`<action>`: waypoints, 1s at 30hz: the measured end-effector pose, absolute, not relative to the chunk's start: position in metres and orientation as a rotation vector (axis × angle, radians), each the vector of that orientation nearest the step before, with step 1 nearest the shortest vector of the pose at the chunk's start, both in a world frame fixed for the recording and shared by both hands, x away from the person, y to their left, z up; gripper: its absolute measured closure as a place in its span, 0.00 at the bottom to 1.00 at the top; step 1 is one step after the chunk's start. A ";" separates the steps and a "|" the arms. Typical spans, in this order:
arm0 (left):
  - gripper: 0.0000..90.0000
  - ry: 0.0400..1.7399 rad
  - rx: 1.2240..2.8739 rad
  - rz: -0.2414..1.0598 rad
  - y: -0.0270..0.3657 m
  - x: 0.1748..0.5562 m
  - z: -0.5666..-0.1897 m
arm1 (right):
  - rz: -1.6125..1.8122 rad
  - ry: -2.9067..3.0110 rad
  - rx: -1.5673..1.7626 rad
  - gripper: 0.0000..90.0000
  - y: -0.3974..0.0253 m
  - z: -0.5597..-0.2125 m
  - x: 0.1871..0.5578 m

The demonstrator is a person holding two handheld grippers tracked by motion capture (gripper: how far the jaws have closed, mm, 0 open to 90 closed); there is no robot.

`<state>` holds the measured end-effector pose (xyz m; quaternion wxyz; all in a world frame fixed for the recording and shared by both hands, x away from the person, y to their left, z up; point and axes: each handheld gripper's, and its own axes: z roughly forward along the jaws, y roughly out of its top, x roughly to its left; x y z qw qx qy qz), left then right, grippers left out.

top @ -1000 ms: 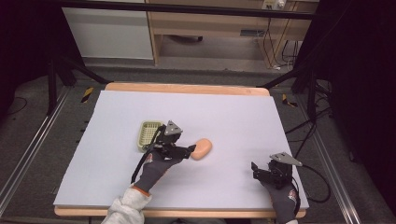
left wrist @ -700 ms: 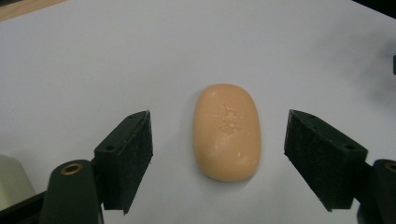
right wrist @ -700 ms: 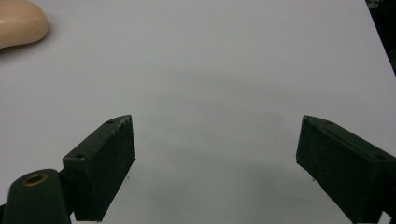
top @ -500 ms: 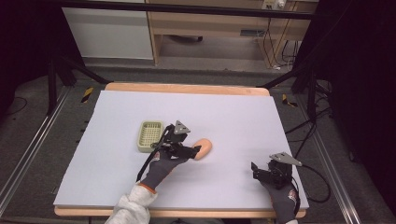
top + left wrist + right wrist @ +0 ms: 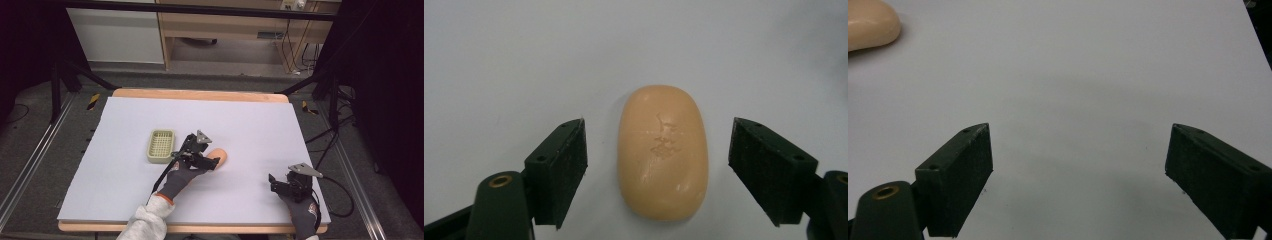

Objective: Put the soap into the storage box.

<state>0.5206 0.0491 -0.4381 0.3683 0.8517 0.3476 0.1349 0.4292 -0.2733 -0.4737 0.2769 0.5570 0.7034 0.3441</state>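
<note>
We hold one gripper in each hand: two in all. The right gripper [image 5: 274, 181] sits nearest to us, at the near right of the table [image 5: 130, 115]. In the right gripper view its jaws stand spread wide, with bare white surface between them and nothing held.

Farther in, near the middle of the table, we hold the left gripper [image 5: 212, 162] at the soap [image 5: 663, 150]. The jaws are spread, one on each side of the soap, and a gap shows between each pad and the soap, so nothing is pinched.

The soap is one oval bar, peach-orange, smooth and slightly glossy, with rounded ends. Its top face bears a faint embossed mark, too worn to read. It lies flat on the white surface, long axis in line with the jaws. In the high view its far end shows just beyond the left gripper.

Just left of that gripper, and apart from the soap, lies one tray [image 5: 161, 146]: pale yellow-green, rectangular, with a raised rim and a gridded floor. We see nothing in it.

Count: two grippers, one soap, one tray.
</note>
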 end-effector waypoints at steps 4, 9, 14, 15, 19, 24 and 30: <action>0.25 0.892 2.198 0.340 0.045 0.522 -0.441 | 0.925 1.891 1.499 0.13 -0.273 -0.474 0.430; 0.25 0.891 2.207 0.335 0.041 0.524 -0.444 | 0.921 1.898 1.492 0.13 -0.273 -0.475 0.430; 0.25 0.891 2.228 0.335 0.036 0.527 -0.450 | 0.924 1.900 1.501 0.13 -0.273 -0.475 0.430; 0.25 0.889 2.231 0.336 0.035 0.528 -0.451 | 0.920 1.901 1.500 0.13 -0.273 -0.475 0.430; 0.25 0.896 2.239 0.329 0.031 0.530 -0.455 | 0.920 1.901 1.504 0.13 -0.273 -0.475 0.430; 0.25 0.895 2.274 0.337 0.027 0.532 -0.461 | 0.919 1.906 1.506 0.13 -0.273 -0.476 0.431; 0.27 0.909 2.288 0.337 0.026 0.535 -0.466 | 0.921 1.904 1.504 0.13 -0.273 -0.476 0.431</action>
